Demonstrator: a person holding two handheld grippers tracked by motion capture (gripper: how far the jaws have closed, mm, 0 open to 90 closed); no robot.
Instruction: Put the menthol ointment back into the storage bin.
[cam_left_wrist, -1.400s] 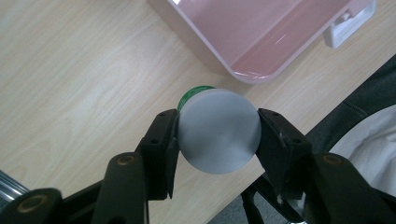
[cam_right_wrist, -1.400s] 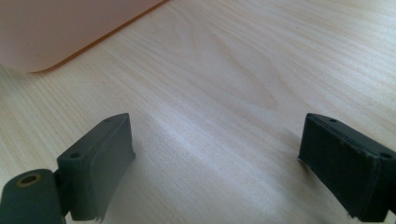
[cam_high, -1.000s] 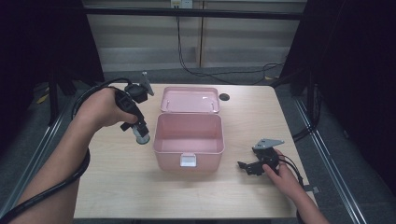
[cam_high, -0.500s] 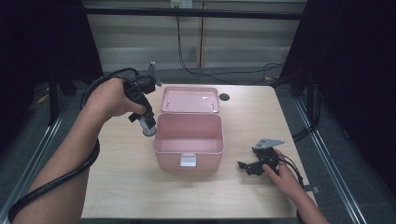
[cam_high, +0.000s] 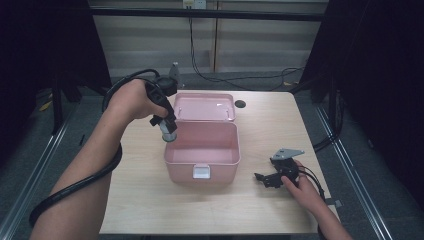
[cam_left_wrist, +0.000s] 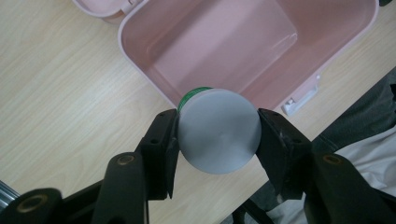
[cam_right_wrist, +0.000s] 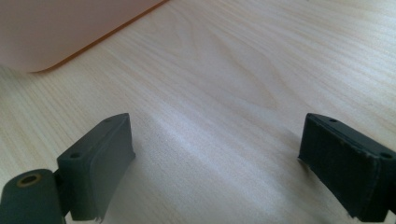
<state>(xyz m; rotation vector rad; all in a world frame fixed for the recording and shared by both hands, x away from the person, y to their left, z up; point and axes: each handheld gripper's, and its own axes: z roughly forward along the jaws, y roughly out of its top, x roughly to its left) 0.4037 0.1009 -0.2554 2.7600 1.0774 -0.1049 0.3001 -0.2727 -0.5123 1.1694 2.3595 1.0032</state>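
Clamped in the left tool (cam_left_wrist: 217, 135): a grey-capped jar (cam_left_wrist: 218, 130), upright, poised at the open pink box's (cam_high: 200, 167) near-left rim, cavity just beyond and below. Idle on the tabletop (cam_high: 260, 120), jaws apart and holding nothing: the right tool (cam_high: 265, 178), well clear of the box.

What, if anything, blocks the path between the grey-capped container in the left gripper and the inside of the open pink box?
Nothing visible does. The left gripper holds the container over the near rim of the pink box, whose lid lies open and whose floor looks bare.

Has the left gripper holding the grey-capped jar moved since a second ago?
Yes. The left gripper, shut on the grey-capped jar, has shifted rightward toward the open pink plastic box, from clear of its left wall to over its left rim.
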